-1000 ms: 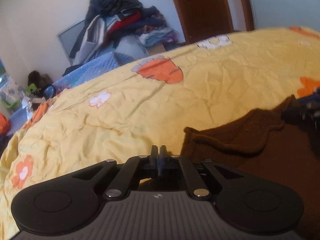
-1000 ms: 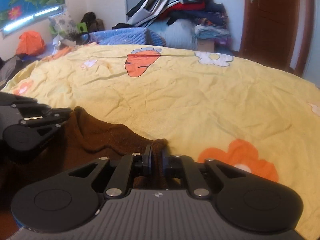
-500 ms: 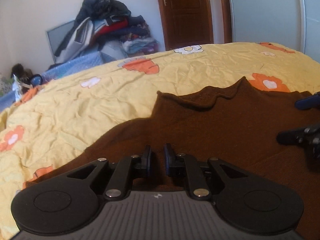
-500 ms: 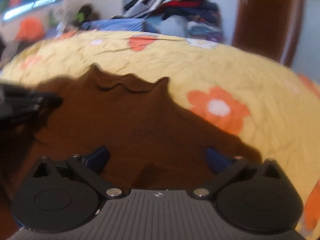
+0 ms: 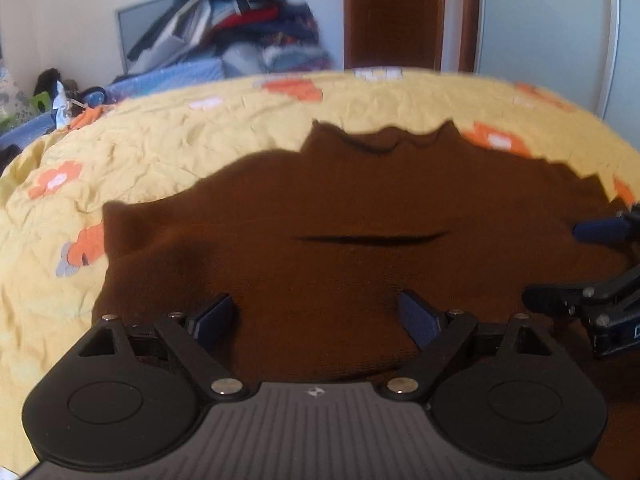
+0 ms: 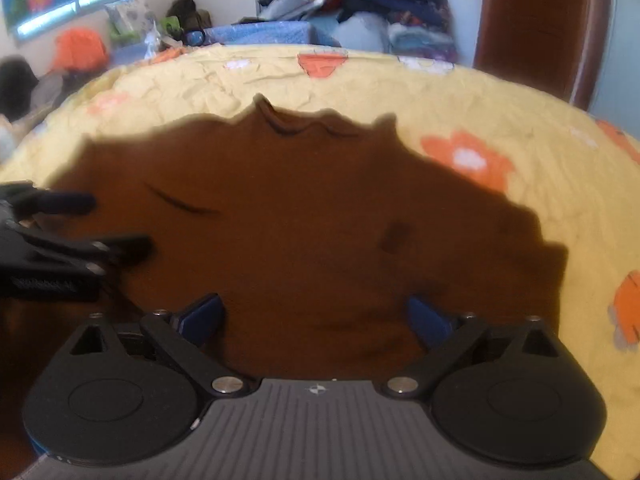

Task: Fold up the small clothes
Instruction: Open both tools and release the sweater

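A brown knitted sweater (image 5: 320,208) (image 6: 304,208) lies spread flat on the yellow flowered bedspread (image 5: 168,140) (image 6: 480,96), its collar at the far side. My left gripper (image 5: 316,316) hovers over the sweater's near part, its jaws opening wide, blue pads apart and pressing on nothing. Over the same near part, further right, my right gripper (image 6: 316,316) stands open with only flat cloth under its fingers. Each gripper shows in the other's view: the right gripper (image 5: 576,264) at the right edge, the left gripper (image 6: 96,220) at the left edge.
A heap of mixed clothes (image 5: 240,32) (image 6: 360,4) is stacked beyond the bed against the wall. A brown door (image 5: 394,12) (image 6: 536,20) stands behind. Small clutter (image 6: 80,48) lies at the far left of the bed.
Both grippers let go of the sweater's collar corners, opened wide and drew back towards the near edge. The sweater now lies flat and fully spread.
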Action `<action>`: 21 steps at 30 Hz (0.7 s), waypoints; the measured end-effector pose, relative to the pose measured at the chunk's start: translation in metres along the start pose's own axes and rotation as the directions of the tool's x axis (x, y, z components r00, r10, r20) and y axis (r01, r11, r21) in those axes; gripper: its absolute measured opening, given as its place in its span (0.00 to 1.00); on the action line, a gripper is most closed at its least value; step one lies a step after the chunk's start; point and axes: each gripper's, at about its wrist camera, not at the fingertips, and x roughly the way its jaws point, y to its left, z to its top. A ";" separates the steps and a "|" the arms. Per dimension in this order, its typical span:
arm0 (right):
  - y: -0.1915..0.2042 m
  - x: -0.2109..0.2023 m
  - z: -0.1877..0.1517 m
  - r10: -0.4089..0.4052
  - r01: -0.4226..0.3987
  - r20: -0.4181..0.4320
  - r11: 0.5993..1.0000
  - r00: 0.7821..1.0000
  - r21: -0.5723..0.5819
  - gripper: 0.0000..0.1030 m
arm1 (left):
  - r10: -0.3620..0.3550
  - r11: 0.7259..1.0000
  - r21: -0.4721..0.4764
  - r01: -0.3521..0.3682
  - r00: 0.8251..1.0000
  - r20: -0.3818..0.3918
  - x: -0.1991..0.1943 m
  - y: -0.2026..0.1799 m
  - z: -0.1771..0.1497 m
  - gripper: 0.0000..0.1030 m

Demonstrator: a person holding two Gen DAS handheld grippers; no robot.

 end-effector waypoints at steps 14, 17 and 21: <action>0.016 -0.066 -0.033 -0.002 0.004 0.064 1.000 0.998 -0.027 0.98 | -0.026 0.999 -0.018 0.027 0.999 0.030 -0.069 0.011 -0.053 0.55; 0.009 -0.051 -0.052 -0.011 0.012 0.014 1.000 1.000 -0.018 0.89 | -0.031 0.998 -0.046 0.034 0.998 0.048 -0.089 0.020 -0.062 0.22; -0.012 -0.090 -0.057 0.059 -0.060 0.015 0.987 0.998 0.152 0.91 | -0.147 0.971 -0.187 0.150 0.989 0.030 -0.128 0.054 -0.083 0.59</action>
